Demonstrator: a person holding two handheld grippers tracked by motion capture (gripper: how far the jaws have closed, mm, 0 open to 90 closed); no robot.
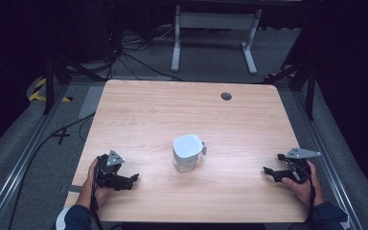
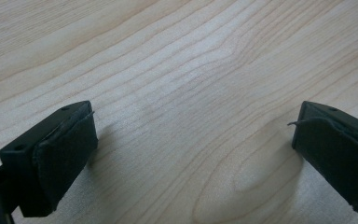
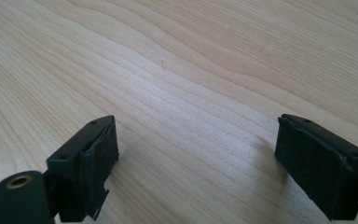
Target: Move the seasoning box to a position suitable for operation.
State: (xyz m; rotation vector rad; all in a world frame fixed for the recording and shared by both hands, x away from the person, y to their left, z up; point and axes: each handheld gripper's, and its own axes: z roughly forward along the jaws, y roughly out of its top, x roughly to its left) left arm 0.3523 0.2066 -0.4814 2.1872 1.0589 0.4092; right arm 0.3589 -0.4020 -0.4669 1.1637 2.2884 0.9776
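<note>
A white mug [image 1: 188, 152] stands near the middle of the light wooden table [image 1: 172, 110], its handle pointing right. My left gripper [image 1: 133, 178] rests on the table at the front left, held by a hand, with its jaws pointing right toward the mug and well short of it. In the left gripper view the left gripper [image 2: 193, 140] stands open over bare wood, nothing between its pads. My right gripper [image 1: 270, 166] lies at the front right, pointing left toward the mug. In the right gripper view the right gripper [image 3: 196, 149] is open over bare wood too.
A small dark round hole [image 1: 226, 96] sits near the table's far right edge. Beyond the table a white desk frame [image 1: 215, 28] and loose cables [image 1: 124, 52] lie on the grey floor. Metal rails run along both sides of the table.
</note>
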